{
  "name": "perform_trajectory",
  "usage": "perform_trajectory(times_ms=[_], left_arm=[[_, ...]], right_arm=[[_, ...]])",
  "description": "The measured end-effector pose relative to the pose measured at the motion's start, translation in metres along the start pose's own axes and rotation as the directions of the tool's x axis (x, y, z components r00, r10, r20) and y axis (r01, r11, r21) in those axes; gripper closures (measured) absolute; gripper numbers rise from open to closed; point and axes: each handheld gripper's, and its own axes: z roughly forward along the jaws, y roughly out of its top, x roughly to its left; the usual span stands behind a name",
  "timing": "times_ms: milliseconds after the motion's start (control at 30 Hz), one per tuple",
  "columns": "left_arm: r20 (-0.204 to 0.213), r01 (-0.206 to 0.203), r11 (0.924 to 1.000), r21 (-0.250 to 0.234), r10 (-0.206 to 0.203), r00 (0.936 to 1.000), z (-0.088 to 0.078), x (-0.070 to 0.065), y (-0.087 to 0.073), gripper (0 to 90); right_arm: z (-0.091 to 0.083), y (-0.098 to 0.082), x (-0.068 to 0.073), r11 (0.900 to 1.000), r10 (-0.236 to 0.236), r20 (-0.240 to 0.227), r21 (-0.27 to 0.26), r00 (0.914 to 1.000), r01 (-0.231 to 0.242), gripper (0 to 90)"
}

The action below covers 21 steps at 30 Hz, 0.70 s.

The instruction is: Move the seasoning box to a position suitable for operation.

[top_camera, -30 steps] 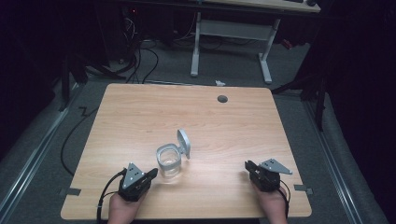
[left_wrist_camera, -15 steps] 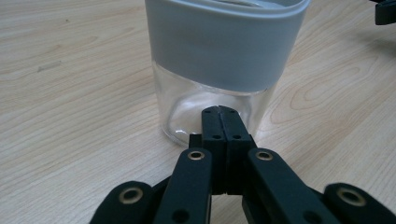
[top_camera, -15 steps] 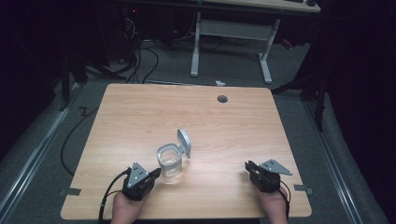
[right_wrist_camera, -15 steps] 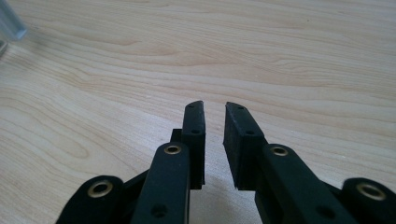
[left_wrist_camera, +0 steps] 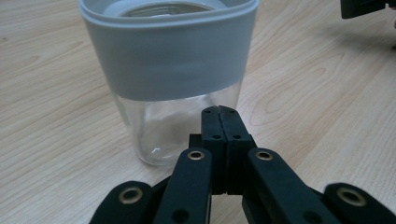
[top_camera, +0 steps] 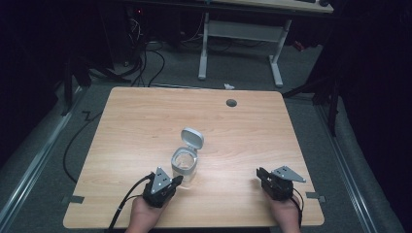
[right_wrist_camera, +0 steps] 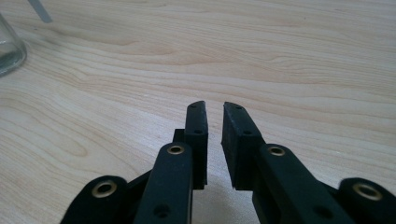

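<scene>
From the high view I see the wooden table (top_camera: 145,121) with a glass jar (top_camera: 184,167) standing upright on it, a little left of the middle and toward my side. The jar has a grey collar around its mouth, and its grey flip lid (top_camera: 192,138) stands open, tilted back on the far side. My left gripper (top_camera: 176,180) is just beside the jar, at its near-left side, with the jaws pointing at it. In the left gripper view the two black jaws are pressed together with no gap, and they hold nothing; their tips are in front of the lower clear part of the jar (left_wrist_camera: 173,70), very near to the glass, but I cannot tell if they touch it. My right gripper (top_camera: 261,174) is well apart from the jar, over the near-right part of the table. In the right gripper view its jaws stand slightly apart, with a narrow gap and nothing between them, above bare wood (right_wrist_camera: 280,56). A small part of the jar (right_wrist_camera: 9,46) appears at the left edge of that view.
</scene>
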Motion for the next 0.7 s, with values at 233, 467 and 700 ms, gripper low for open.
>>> perform_trajectory(times_ms=[233,467,700], left_arm=[[-0.162,0.018,0.9956,-0.092,-0.033,0.9862,-0.009,0.035,0.011,90.0],[-0.187,0.021,0.9962,-0.085,-0.037,0.9817,0.009,0.044,0.018,90.0],[-0.154,0.018,0.9972,-0.073,-0.030,0.9877,0.014,0.035,0.015,90.0]], right_arm=[[-0.001,-0.001,-0.002,1.000,0.024,0.032,0.007,0.9992,-0.025,83.7],[-0.001,0.002,0.000,0.999,0.035,0.025,0.020,0.9991,-0.036,90.0],[-0.002,0.002,0.002,1.000,0.004,-0.035,0.017,0.9994,-0.004,89.8]])
